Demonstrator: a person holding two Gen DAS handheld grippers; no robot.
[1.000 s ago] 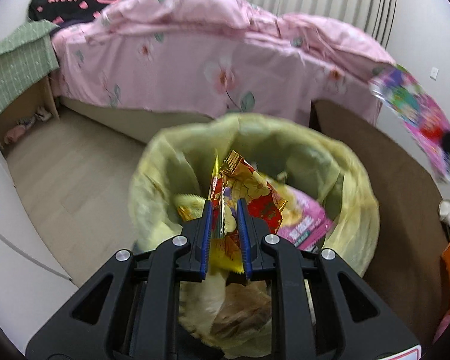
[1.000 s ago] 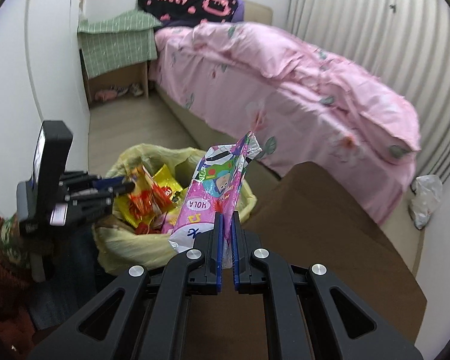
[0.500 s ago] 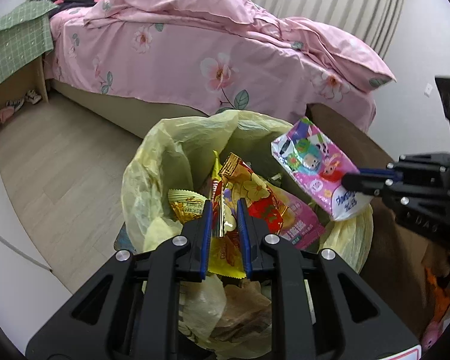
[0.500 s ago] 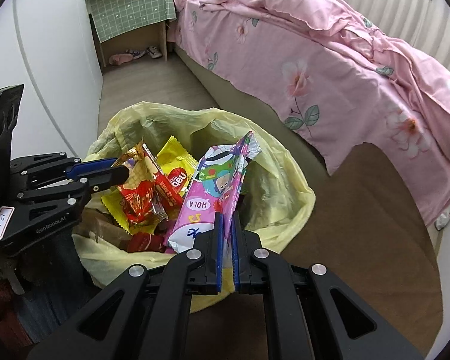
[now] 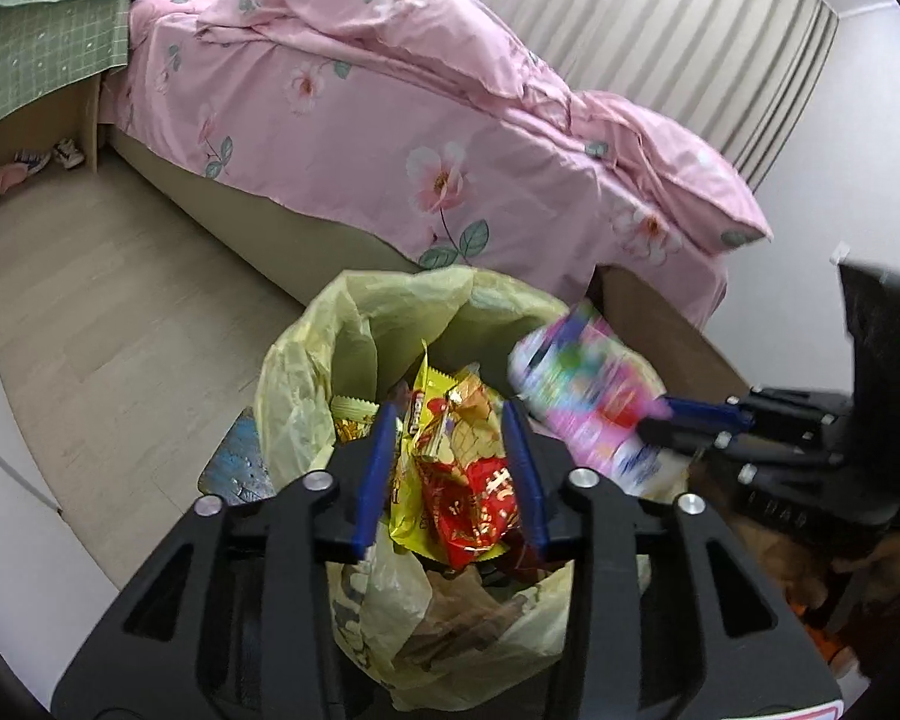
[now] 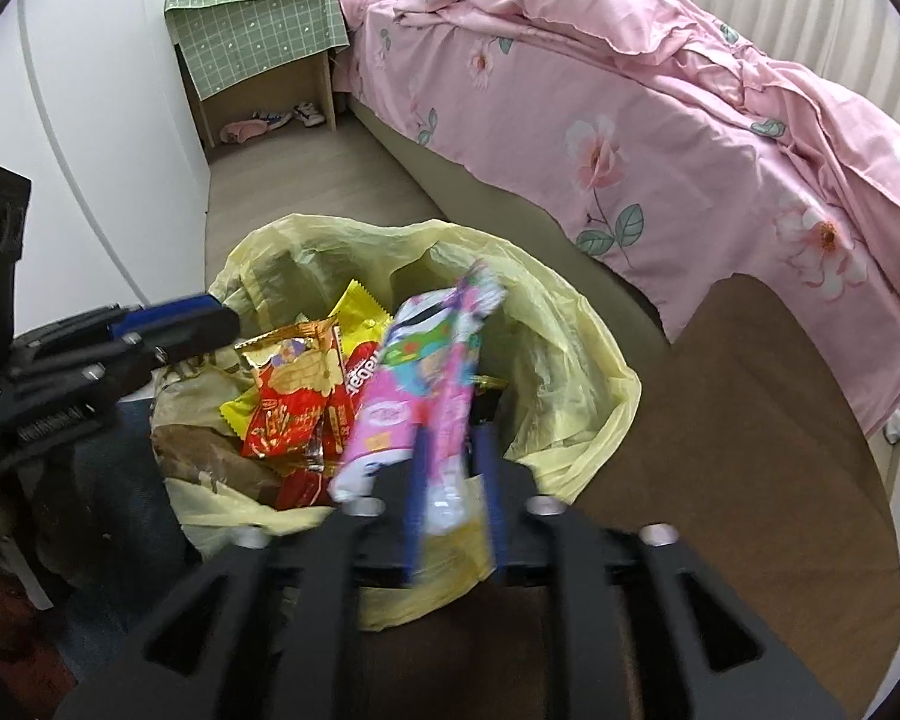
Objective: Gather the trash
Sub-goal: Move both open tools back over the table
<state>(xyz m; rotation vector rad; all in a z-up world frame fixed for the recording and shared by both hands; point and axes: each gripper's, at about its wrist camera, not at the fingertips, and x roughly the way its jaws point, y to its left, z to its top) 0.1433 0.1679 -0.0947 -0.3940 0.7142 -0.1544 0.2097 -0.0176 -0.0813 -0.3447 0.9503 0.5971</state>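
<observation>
Left tongs: just opened, apart; red-yellow foil snack wrappers loose btwn them, over the bag.
Right tongs: just opened, apart; pink cartoon-print snack packet btwn, blurred, not pinched.
Yellow plastic trash bag: near the pink floral bed.

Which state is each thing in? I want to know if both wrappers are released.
left gripper: open, jaws just spread, wrappers loose between them.
right gripper: open, jaws just spread.
red and yellow wrappers: lying in the bag.
pink packet: blurred, between open jaws, over the bag.
yellow trash bag: open, part full.
</observation>
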